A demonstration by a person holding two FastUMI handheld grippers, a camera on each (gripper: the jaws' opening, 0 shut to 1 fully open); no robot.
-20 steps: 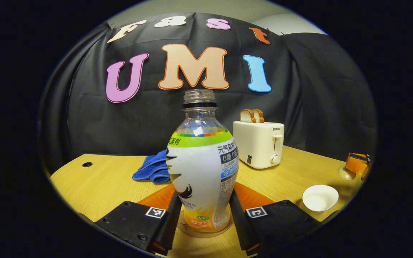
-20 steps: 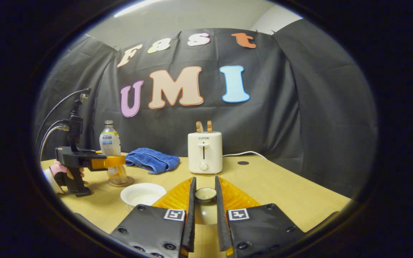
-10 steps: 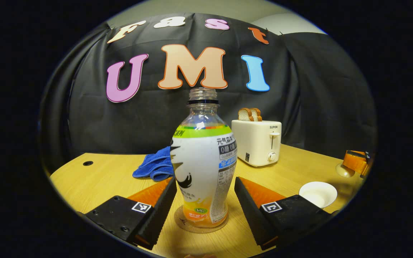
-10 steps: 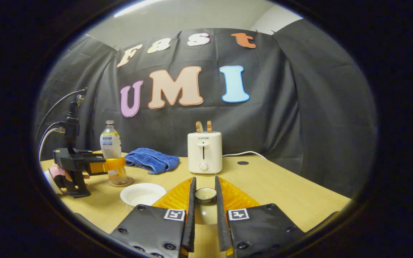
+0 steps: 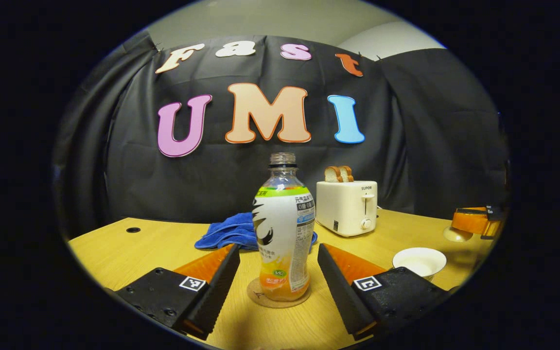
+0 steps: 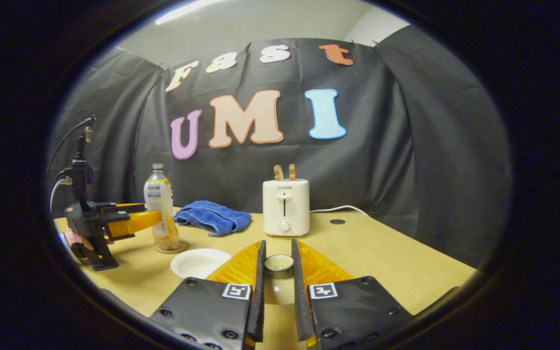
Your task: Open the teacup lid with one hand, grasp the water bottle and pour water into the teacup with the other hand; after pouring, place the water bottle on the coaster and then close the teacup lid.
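Note:
The capless water bottle (image 5: 285, 228) stands upright on a round cork coaster (image 5: 260, 297). My left gripper (image 5: 277, 250) is open, its fingers on either side of the bottle and apart from it. The white teacup (image 5: 418, 261) sits uncovered to the right. In the right gripper view, my right gripper (image 6: 278, 253) is shut on the knob of the teacup lid (image 6: 279, 265), held over the table to the right of the teacup (image 6: 200, 262). Farther left in that view are the bottle (image 6: 161, 199) and the left gripper (image 6: 139, 221), held by a hand (image 6: 73, 238).
A white toaster (image 6: 286, 206) with two bread slices stands at the back of the wooden table (image 6: 382, 253). A crumpled blue towel (image 6: 212, 217) lies between it and the bottle. A cable hole (image 6: 337, 221) is behind the toaster.
My left gripper opened off the bottle and drew back from it; the bottle stays on the coaster. The right gripper keeps hold of the lid and has hardly moved.

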